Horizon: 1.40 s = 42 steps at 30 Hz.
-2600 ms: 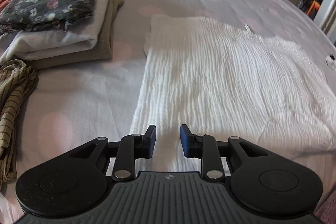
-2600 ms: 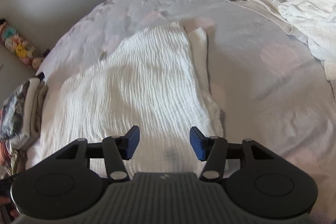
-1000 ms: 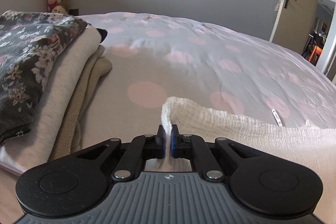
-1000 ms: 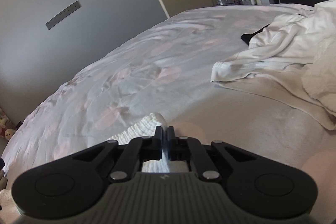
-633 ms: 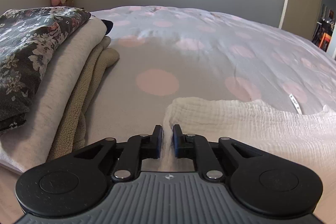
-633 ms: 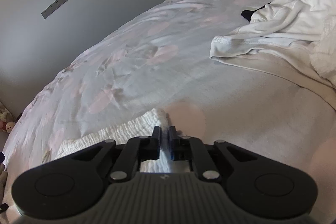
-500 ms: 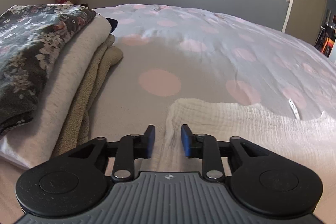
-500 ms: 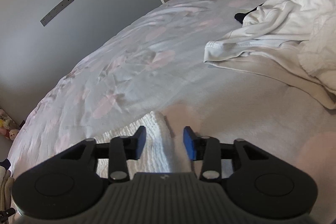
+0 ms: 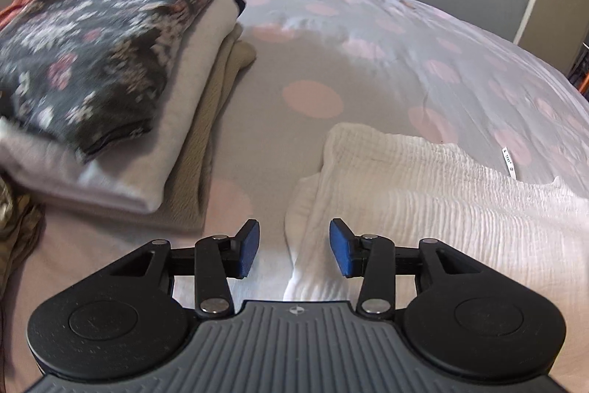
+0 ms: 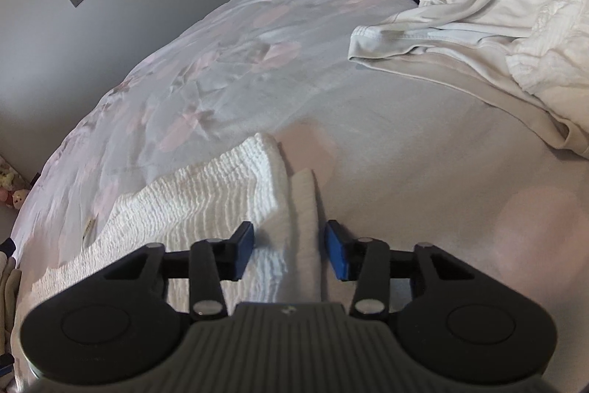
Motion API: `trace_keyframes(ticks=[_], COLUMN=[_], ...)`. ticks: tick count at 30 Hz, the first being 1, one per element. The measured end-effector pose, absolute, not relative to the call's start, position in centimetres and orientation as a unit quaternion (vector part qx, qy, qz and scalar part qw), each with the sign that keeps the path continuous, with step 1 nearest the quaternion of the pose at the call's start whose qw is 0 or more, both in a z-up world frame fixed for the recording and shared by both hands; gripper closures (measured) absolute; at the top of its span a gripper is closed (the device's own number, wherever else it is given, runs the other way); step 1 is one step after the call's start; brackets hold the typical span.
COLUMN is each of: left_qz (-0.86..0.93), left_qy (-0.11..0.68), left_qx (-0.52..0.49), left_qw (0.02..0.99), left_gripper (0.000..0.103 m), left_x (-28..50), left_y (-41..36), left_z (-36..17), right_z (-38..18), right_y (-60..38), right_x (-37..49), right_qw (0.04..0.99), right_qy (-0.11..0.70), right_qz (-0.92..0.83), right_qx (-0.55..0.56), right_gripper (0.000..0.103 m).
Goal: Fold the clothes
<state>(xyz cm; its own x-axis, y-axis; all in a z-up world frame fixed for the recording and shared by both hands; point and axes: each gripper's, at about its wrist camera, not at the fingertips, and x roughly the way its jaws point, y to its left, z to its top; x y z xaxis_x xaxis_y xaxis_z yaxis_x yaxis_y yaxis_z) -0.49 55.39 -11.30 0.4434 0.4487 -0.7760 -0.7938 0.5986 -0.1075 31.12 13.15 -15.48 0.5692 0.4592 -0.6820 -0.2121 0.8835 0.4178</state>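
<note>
Garment: white crinkle cloth (image 9: 441,209), flat on the bed (image 9: 331,61); lower right of left view, lower left of right view (image 10: 206,205).
Lay: doubled over; a top layer sits on a smoother under layer that peeps out at each near corner.
Long axis: runs left to right across both frames, from one gripper to the other. Far edge faces the wall; a small label (image 9: 507,160) shows past it.
Left gripper (image 9: 293,250): blue pads wide apart, holding nothing, low over the garment's left corner.
Right gripper (image 10: 289,251): also wide, holding nothing, straddling the garment's right edge.
Handling (judgement): light, soft, limp; crinkle weave should grip well, not slip. Will sag and crease if lifted by one point. Not fragile.
Hold: pinch both layers at the two end corners, one per gripper, so the layers stay matched.
Stack (image 9: 103,69): folded clothes, upper left of left view, near the garment but apart.
Pile (image 10: 497,35): loose white clothes, upper right of right view, well apart.
</note>
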Motion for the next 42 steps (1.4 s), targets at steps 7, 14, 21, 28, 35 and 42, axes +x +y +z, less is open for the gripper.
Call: trace_keyframes(ticks=[7, 14, 21, 28, 35, 42], left_qz=[0.367, 0.336, 0.352, 0.318, 0.294, 0.269], left_qy=[0.365, 0.370, 0.384, 0.357, 0.330, 0.305], left_qx=[-0.249, -0.236, -0.156, -0.183, -0.216, -0.252], left_qw=[0.818, 0.833, 0.839, 0.859, 0.871, 0.878], left_gripper=[0.052, 0.038, 0.043, 0.043, 0.048, 0.071], left_x=[-1.8, -2.2, -1.1, -2.1, -3.1, -4.0], left_y=[52.6, 49.7, 49.8, 51.7, 53.6, 55.5], left_z=[-10.2, -9.7, -9.7, -8.4, -7.9, -8.1], right_z=[-15.8, -15.2, -10.4, -3.9, -0.2, -0.6], right_y=[14.9, 17.3, 18.0, 21.9, 28.5, 35.7], right_x=[30.5, 29.9, 28.7, 24.6, 21.0, 17.6], right_qw=[0.882, 0.891, 0.887, 0.875, 0.854, 0.832], right_qy=[0.413, 0.403, 0.415, 0.400, 0.392, 0.390], right_qz=[0.211, 0.207, 0.201, 0.267, 0.335, 0.387], right_qx=[0.081, -0.022, 0.022, 0.055, 0.074, 0.074], right_gripper=[0.089, 0.093, 0.094, 0.094, 0.094, 0.094])
